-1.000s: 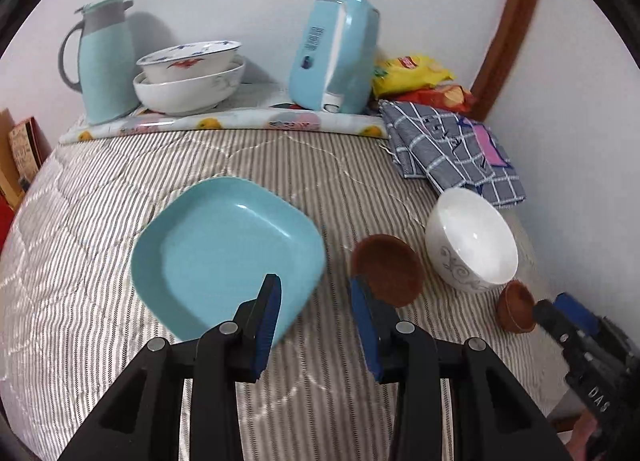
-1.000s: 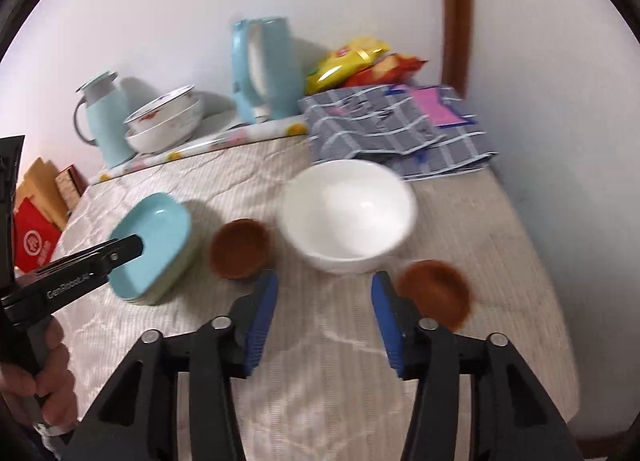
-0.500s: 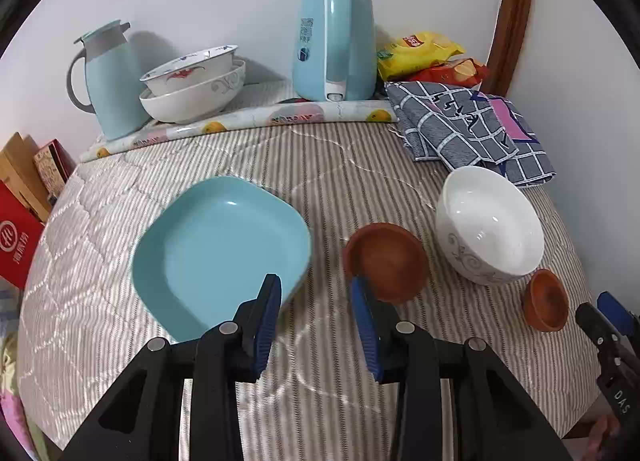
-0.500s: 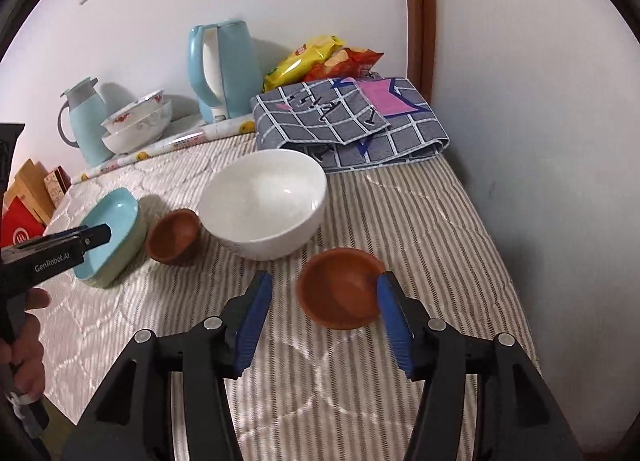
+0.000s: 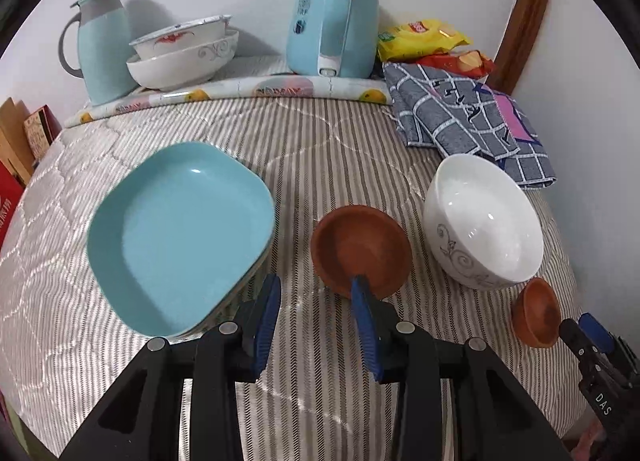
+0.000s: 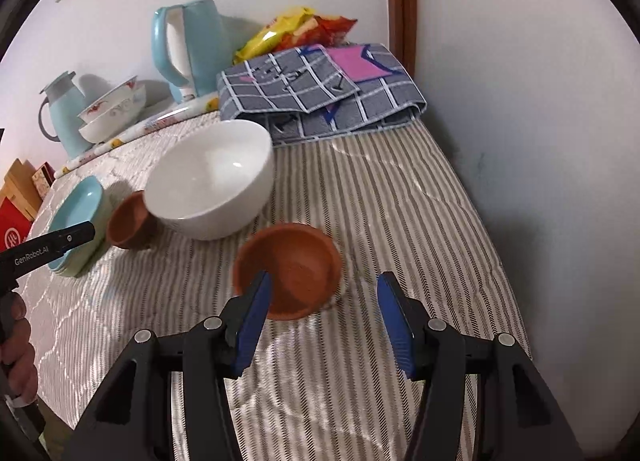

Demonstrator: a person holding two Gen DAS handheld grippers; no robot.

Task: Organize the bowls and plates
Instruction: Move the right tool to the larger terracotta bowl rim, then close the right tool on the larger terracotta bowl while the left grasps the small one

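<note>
A stack of teal square plates (image 5: 180, 233) lies at the left of the striped table; it also shows in the right wrist view (image 6: 78, 205). A brown clay bowl (image 5: 360, 249) sits beside it, then a white bowl (image 5: 484, 221) and a smaller brown bowl (image 5: 536, 317). My left gripper (image 5: 316, 293) is open, its right finger over the near rim of the brown bowl. My right gripper (image 6: 324, 293) is open, its left finger at the near rim of the small brown bowl (image 6: 288, 269). The white bowl (image 6: 208, 177) stands just behind it.
Two stacked white bowls (image 5: 184, 53), a teal thermos (image 5: 100, 49) and a teal kettle (image 5: 336, 17) stand at the back. A folded checked cloth (image 5: 468, 121) and snack bags (image 5: 424, 37) lie at the back right. The wall is close on the right.
Both grippers have moved forward. The left one has closed in on the brown bowl, the right one on the small brown bowl. Both stay open.
</note>
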